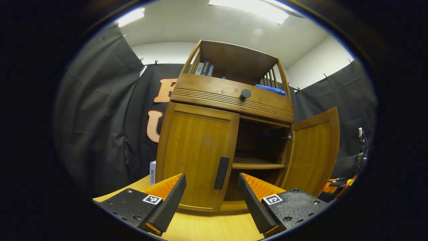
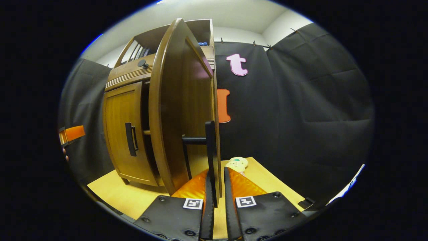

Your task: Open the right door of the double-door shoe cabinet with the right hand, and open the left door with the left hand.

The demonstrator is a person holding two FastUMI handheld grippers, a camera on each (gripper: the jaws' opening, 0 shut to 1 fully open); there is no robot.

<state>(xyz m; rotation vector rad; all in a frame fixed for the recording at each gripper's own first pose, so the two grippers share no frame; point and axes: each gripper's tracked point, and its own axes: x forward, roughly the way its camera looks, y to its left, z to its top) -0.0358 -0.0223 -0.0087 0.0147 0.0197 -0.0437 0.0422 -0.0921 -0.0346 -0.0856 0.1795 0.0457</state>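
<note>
A: Two doors on the shoe cabinet [image 1: 230,100], and we have one each way: in the left gripper view the left door [image 1: 197,157] sits flush and closed, while the right door [image 1: 316,147] hangs swung out at about 3 o'clock.

B: Agreed. Our left tool [image 1: 211,197] has its fingers spread well apart, and the left door's handle [image 1: 221,173] shows between them, a little farther off, not touched.

A: And the right tool [image 2: 216,201]? In the right gripper view we see its fingers drawn close, with the lower end of the right door's handle [image 2: 210,157] running down into the narrow gap between them.

B: We see them clamped on that handle; both pads sit against the bar.

A: The open door's edge rises toward 12 o'clock in that view, and the closed left door sits at 9 o'clock behind it.

B: We also see a shelf [image 1: 257,164] inside the opened half, a round knob [image 1: 245,94] on the drawer front above, books [image 1: 204,68] and a blue cloth [image 1: 271,89] on top.

A: A small soft toy [image 2: 237,164] lies on the tabletop [image 2: 113,194] just past the right tool, near 12 o'clock.
</note>
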